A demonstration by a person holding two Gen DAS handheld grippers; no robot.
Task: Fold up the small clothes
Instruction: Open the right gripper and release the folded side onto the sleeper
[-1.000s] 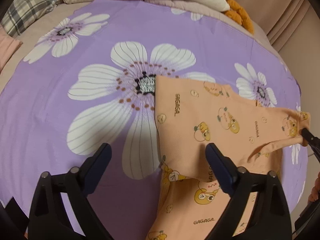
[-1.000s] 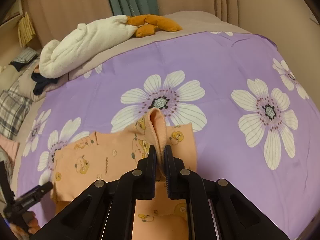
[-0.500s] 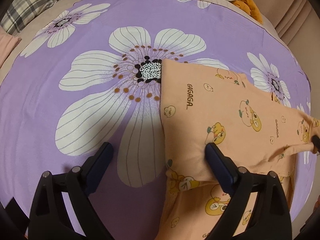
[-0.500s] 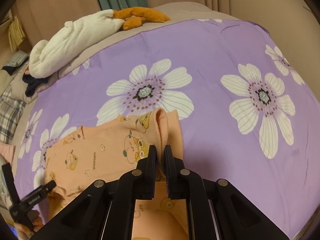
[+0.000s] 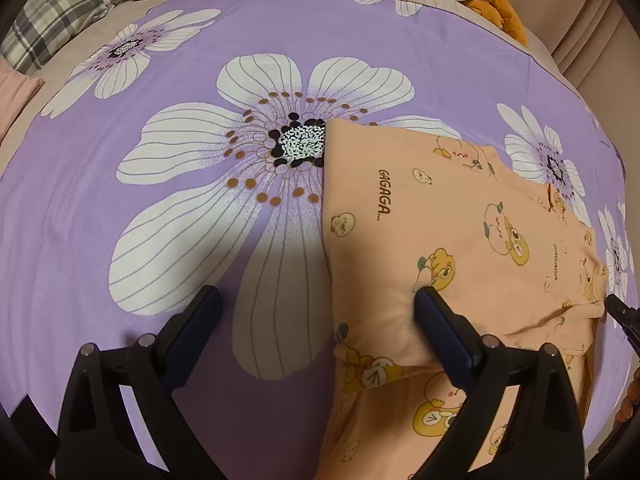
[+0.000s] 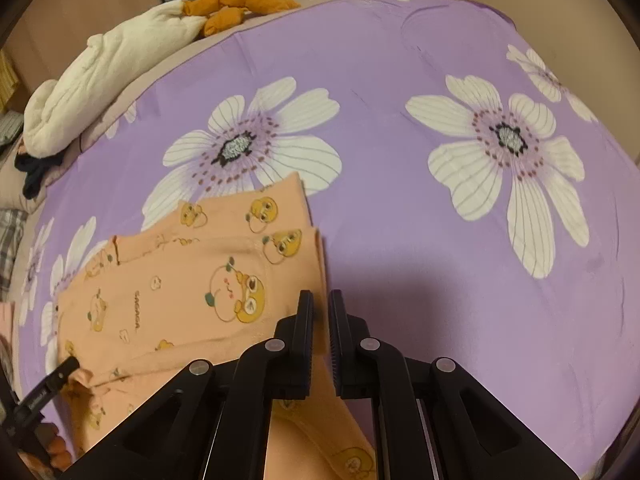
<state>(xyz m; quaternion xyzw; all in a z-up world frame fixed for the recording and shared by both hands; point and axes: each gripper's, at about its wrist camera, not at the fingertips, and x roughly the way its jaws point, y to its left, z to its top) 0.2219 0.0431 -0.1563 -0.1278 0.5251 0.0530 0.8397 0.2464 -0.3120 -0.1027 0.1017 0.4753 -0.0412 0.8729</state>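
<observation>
A small peach garment (image 5: 452, 240) with cartoon bears and "GAGAGA" print lies on the purple flowered bedsheet (image 5: 120, 240), its upper part folded across its lower part. My left gripper (image 5: 316, 304) is open, low over the sheet, with its right finger above the fold's near-left edge. In the right wrist view the garment (image 6: 192, 280) lies flat to the left. My right gripper (image 6: 321, 300) has its jaws slightly parted beside the garment's right edge, with no cloth between them. Its tip shows at the far right of the left wrist view (image 5: 622, 314).
A white rolled blanket (image 6: 108, 64) and an orange plush toy (image 6: 236, 4) lie at the head of the bed. A plaid pillow (image 5: 48, 24) and dark clothes (image 6: 34, 168) lie at the left. Curtains hang behind.
My right gripper lowered the pinched garment edge to the sheet and let it go; the cloth now lies flat. My left gripper moved closer and lower, staying open.
</observation>
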